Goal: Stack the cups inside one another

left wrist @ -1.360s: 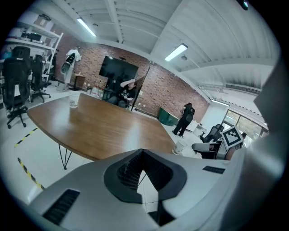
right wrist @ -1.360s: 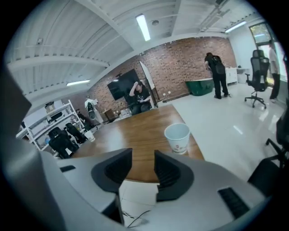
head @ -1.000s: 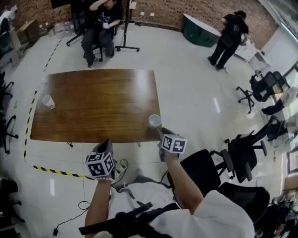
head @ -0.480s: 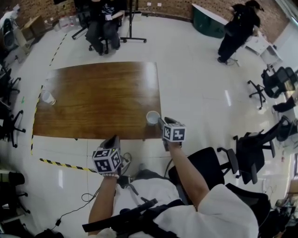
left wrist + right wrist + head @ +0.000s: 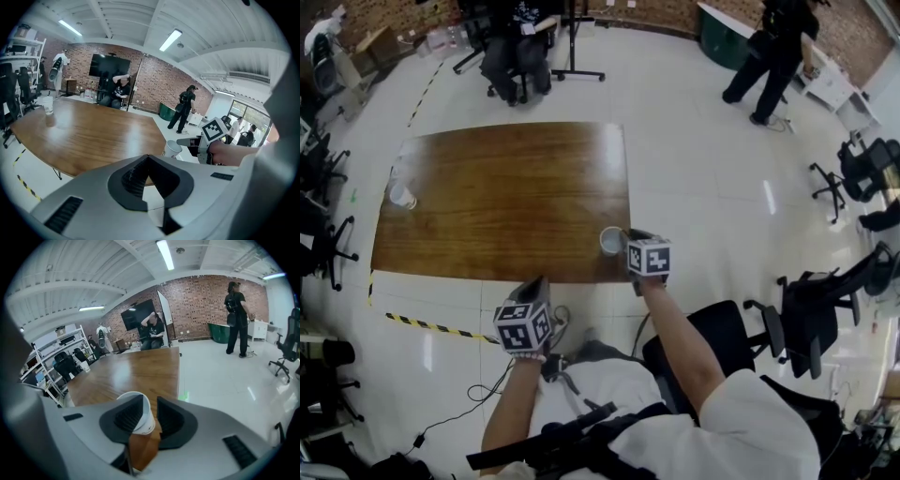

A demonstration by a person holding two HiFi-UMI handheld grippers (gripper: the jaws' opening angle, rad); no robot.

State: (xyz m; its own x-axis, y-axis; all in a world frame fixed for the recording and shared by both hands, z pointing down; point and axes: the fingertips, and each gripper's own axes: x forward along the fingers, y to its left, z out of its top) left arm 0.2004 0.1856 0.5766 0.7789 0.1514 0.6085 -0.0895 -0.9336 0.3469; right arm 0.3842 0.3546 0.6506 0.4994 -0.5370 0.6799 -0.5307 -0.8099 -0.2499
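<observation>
Reaching over the near edge of the tabletop [image 5: 506, 187] in the head view, the right gripper [image 5: 624, 238] has a white cup [image 5: 610, 241] at its tips; the left gripper [image 5: 534, 283] hangs short of that edge, a second cup [image 5: 399, 195] far ahead to its left. The left gripper view shows its jaws together, empty, the white cup ahead-right. In the right gripper view the jaws are closing with the white cup between them, a slight gap at the right-hand jaw.
</observation>
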